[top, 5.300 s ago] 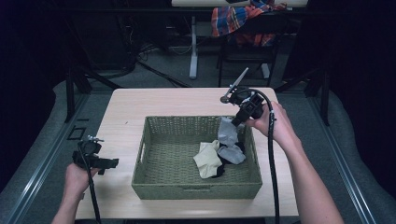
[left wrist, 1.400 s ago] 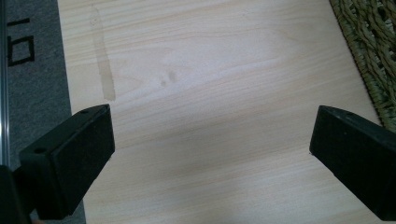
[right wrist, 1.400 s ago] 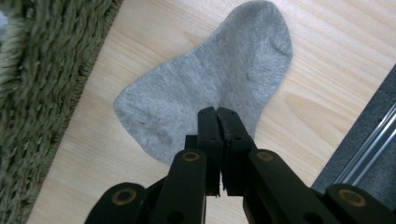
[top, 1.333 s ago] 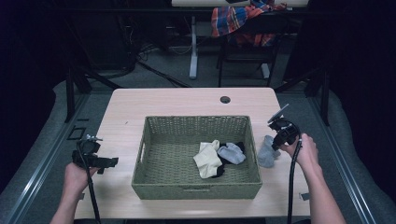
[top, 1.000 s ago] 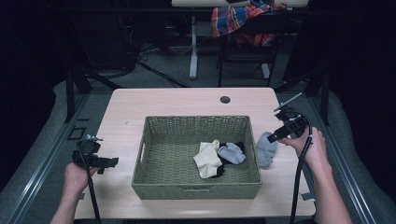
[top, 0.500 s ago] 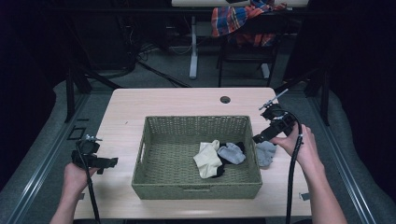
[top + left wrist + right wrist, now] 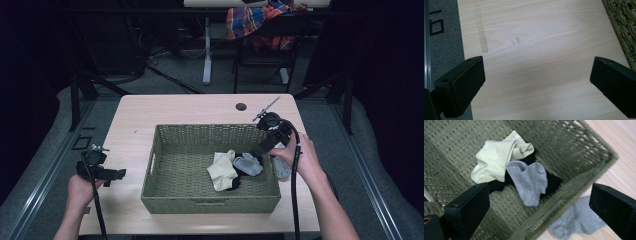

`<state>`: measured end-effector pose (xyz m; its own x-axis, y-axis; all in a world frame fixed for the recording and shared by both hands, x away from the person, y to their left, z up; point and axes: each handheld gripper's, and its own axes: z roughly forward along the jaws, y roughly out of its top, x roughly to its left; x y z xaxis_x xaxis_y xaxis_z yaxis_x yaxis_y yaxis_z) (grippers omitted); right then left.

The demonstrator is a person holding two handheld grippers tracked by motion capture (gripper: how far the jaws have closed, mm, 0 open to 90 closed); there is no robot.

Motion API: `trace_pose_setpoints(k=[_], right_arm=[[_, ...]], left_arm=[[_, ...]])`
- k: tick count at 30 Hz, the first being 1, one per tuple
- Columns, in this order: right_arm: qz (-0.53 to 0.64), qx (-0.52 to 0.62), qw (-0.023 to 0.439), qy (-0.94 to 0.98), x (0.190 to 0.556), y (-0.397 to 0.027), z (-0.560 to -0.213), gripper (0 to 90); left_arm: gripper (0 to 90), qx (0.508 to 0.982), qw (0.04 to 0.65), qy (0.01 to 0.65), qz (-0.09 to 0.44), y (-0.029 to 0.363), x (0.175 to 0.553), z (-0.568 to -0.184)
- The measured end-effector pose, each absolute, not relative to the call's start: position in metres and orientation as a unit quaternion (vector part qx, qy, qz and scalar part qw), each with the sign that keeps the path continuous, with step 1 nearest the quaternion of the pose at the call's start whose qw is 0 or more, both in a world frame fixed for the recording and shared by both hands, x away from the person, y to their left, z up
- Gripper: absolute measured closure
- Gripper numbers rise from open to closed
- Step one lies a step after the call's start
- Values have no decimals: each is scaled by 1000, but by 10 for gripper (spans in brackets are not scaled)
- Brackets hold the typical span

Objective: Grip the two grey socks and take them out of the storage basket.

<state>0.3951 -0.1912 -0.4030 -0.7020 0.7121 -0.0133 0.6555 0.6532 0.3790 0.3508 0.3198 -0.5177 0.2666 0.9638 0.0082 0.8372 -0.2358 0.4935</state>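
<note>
My left gripper (image 7: 119, 173) idles left of the basket (image 7: 210, 205), jaws spread over bare table (image 7: 544, 50), out of the way. Inside the basket: cream sock (image 7: 495, 156), grey sock (image 7: 529, 180). My right gripper (image 7: 254, 151) hangs over the basket's right rim, jaws just opened wide and empty, likely lining up that grey sock; its twin (image 7: 576, 220) lies outside the right wall.

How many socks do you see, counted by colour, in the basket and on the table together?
Grey socks: 2, one in the basket, one on the table
Cream socks: 1
Black socks: 1, mostly covered; perhaps more than one
Total: 4
</note>
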Motion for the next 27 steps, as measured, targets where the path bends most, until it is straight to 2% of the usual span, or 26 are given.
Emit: trace_pose_setpoints(k=[16,27], right_arm=[[126,361,35,923,418,-157,-438,29],[85,368,17,926,419,-144,-468,124]], left_arm=[[2,773,200,582,155,318,352,-518],[2,773,207,579,157,316,351,-516]])
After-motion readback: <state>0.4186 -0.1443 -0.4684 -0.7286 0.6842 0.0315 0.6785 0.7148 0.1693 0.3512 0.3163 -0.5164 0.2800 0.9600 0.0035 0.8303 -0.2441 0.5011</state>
